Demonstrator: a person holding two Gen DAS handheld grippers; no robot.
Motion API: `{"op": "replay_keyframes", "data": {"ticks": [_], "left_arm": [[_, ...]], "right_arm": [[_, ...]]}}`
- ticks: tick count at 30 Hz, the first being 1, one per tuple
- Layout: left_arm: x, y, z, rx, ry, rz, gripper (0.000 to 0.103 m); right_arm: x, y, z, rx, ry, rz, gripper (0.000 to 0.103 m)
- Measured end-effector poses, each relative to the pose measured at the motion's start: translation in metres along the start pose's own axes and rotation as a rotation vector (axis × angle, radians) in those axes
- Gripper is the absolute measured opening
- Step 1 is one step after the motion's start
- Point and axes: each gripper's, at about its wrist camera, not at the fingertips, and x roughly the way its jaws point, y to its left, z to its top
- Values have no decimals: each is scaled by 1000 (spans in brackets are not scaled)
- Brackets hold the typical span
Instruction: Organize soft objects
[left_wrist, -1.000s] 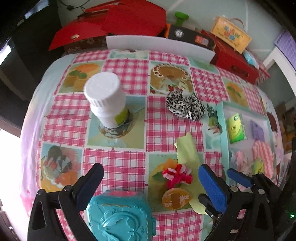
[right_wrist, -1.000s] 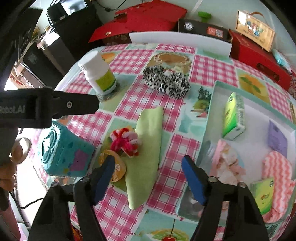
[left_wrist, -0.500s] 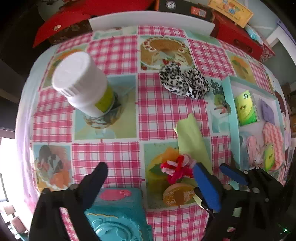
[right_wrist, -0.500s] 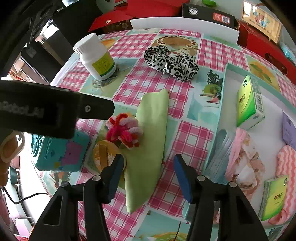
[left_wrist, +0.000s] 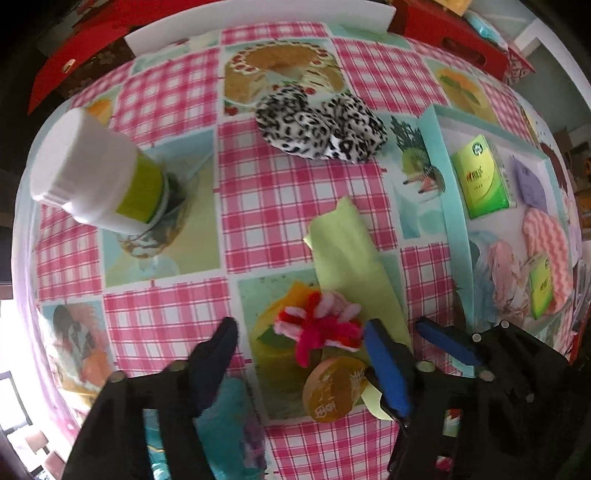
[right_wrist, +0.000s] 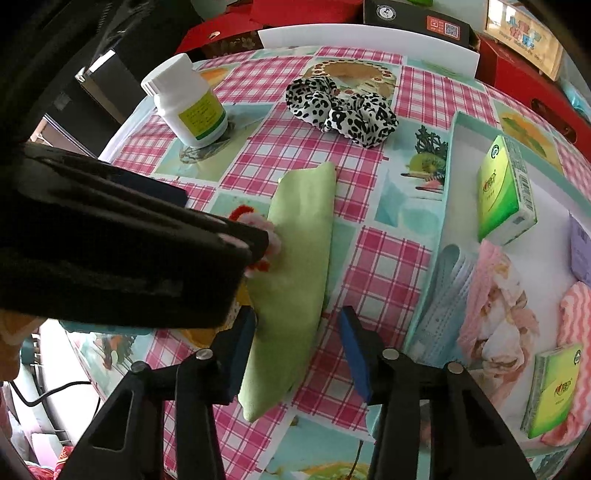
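A red and pink fuzzy scrunchie (left_wrist: 320, 328) lies on the checked tablecloth between the open jaws of my left gripper (left_wrist: 301, 341), low over it. A folded light green cloth (left_wrist: 351, 254) lies beside it; in the right wrist view the green cloth (right_wrist: 295, 280) runs between the open jaws of my right gripper (right_wrist: 299, 328). The left gripper's body hides most of the scrunchie (right_wrist: 271, 240) there. A leopard-print scrunchie (left_wrist: 321, 127) (right_wrist: 341, 107) lies farther back. A shallow teal tray (right_wrist: 448, 177) (left_wrist: 452, 206) on the right holds soft cloths and tissue packs.
A white pill bottle (left_wrist: 96, 173) (right_wrist: 188, 103) stands at the left. An orange round lid (left_wrist: 334, 387) and a teal plastic box (left_wrist: 221, 424) lie near my left gripper. Red boxes and a white board line the far table edge.
Both grippers have moved forward and down. The left one now straddles the red and pink scrunchie. The right one has come closer over the green cloth's near end.
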Motion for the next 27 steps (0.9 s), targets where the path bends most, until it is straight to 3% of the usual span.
{"op": "replay_keyframes", "data": {"ticks": [5,10,18,27], "left_arm": [[10,-13,1,11,9,-2,57],[13,-9,3,8,3,-14,51],[16,7,-3,-24,-17,-30,50],[8,30,-2,-84,-58,-26,50]], "right_arm": [[2,-3,0,7,0,9,40],[-1,-3,-3,18,-2,25,26],[-4,-6,-5,41,-11,32,12],[-12,-9,-5,52,-34,14,9]]}}
